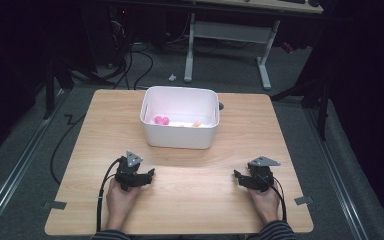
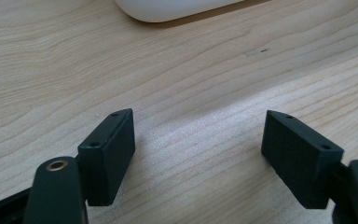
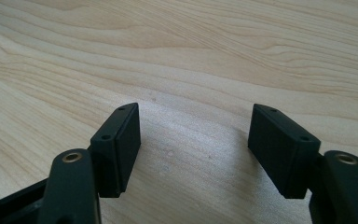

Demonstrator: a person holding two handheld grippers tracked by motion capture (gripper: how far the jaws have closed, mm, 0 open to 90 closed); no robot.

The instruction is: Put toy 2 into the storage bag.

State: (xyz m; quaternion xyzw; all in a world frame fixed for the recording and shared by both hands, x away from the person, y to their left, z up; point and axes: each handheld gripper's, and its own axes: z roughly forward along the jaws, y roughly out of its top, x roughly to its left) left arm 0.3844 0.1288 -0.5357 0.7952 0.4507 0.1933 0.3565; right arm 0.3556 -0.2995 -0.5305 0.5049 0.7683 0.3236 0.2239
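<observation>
A white bin (image 1: 179,136) stands at the middle back of the wooden table (image 1: 195,205). Inside it lie a pink object (image 1: 161,120) and a small orange object (image 1: 196,123). My left gripper (image 1: 148,176) rests low over the table's front left, held by a hand, its jaws wide apart with bare wood between them (image 2: 199,114). My right gripper (image 1: 239,179) sits at the front right, its jaws likewise apart over bare wood (image 3: 196,108). The bin's rounded lower corner (image 2: 177,9) shows at the top of the left gripper view.
Black cables (image 1: 100,200) trail from both grippers toward the table's front edge. Beyond the table are a grey floor, loose cables and a white desk frame (image 1: 227,35). Small tape tabs mark the front corners (image 1: 54,204).
</observation>
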